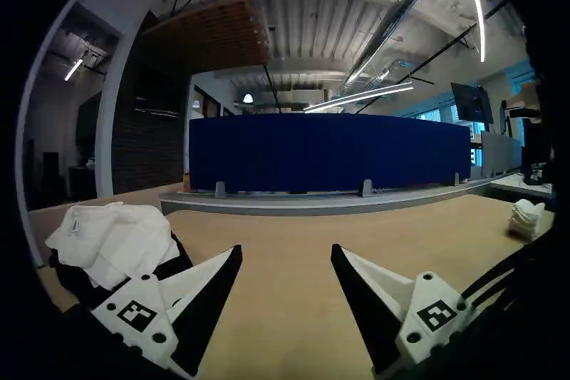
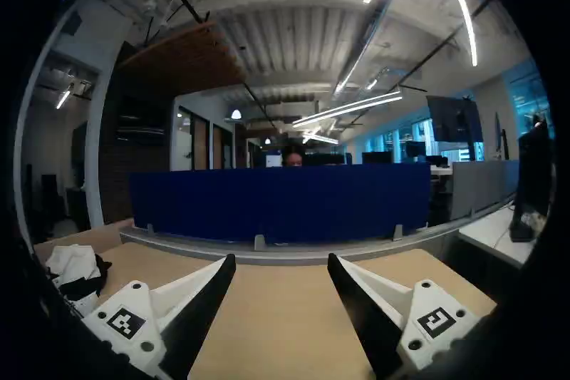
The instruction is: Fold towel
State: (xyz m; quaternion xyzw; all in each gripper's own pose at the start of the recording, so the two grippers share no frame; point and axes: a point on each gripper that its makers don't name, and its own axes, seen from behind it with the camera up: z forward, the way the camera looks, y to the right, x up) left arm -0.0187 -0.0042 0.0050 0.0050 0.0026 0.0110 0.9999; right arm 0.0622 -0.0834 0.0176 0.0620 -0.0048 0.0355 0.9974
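A crumpled white towel (image 1: 107,241) lies on a dark cloth at the left of the wooden table (image 1: 299,237), just behind and left of my left gripper's left finger. My left gripper (image 1: 286,253) is open, with bare table between its fingers. In the right gripper view the same white towel (image 2: 75,266) sits farther off at the left edge. My right gripper (image 2: 280,260) is open too and holds nothing.
A stack of folded white towels (image 1: 529,217) rests at the table's right edge. A blue divider panel (image 1: 328,152) on a grey rail closes off the far side of the table. A person's head (image 2: 293,159) shows above the divider. A monitor (image 2: 533,187) stands at the right.
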